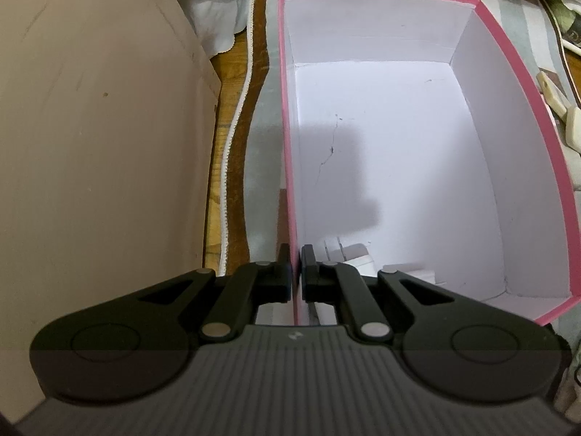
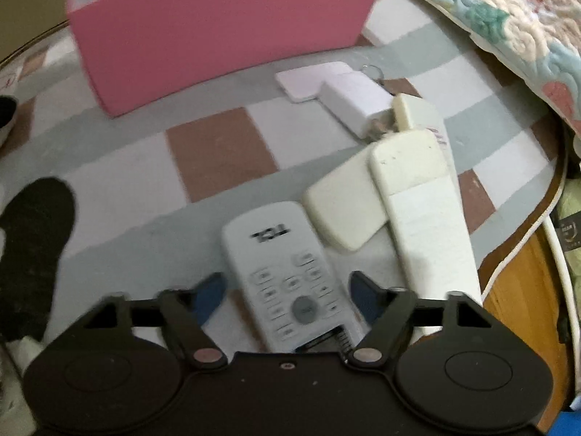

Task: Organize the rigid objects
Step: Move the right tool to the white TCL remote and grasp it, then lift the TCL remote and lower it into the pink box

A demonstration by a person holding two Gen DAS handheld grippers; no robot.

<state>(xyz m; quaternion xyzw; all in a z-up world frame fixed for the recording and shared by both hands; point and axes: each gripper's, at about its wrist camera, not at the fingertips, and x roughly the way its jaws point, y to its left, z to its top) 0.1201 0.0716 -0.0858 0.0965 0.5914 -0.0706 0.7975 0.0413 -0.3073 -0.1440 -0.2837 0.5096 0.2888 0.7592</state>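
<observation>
Straddling a white TCL remote (image 2: 290, 276), the right tool (image 2: 287, 290) hangs with its jaws spread wide, one blue pad on each side, neither touching it that I can see. The remote lies on a checked cloth (image 2: 145, 167), just beside other pale remotes (image 2: 410, 185). The left tool (image 1: 295, 265) is pressed together on the pink box's wall (image 1: 290, 167), steadying it. This looks like the pick-up step; next the jaws must close squarely on the remote's sides.
</observation>
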